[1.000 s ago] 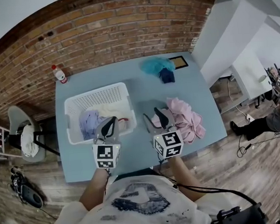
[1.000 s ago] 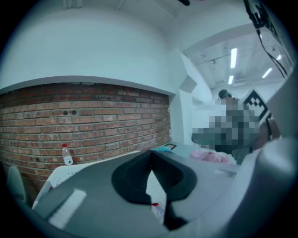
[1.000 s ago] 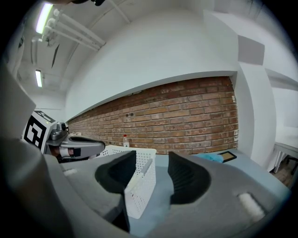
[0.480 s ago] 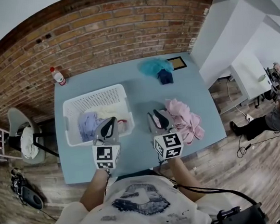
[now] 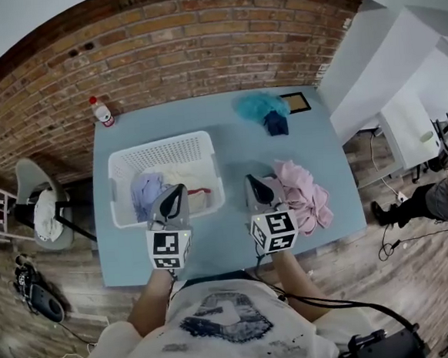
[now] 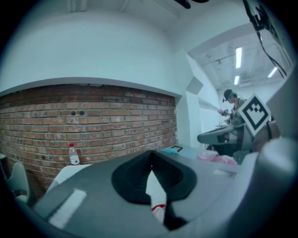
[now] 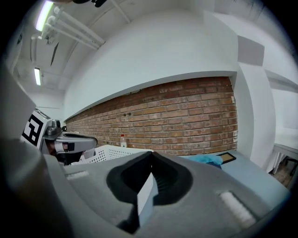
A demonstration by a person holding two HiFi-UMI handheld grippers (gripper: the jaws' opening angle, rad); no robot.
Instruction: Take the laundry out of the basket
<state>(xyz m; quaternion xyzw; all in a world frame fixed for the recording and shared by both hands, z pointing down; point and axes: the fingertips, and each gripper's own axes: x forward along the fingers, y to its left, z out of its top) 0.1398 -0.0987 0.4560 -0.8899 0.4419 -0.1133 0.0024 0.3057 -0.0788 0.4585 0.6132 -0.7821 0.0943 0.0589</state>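
White perforated plastic basket (image 5: 160, 151), rectangular, upright on left half of blue worktop (image 5: 237, 150). Inside: crumpled lavender garment (image 5: 144, 194) at left, cream garment (image 5: 184, 177) with red trim beside it. Pink garment (image 5: 306, 195) heaped on worktop right of basket, apart. Teal garment (image 5: 255, 104) and navy garment (image 5: 276, 124) touching near far edge.

No readable lettering anywhere; only wordless square markers (image 5: 169, 250) on the cubes (image 5: 274, 231).
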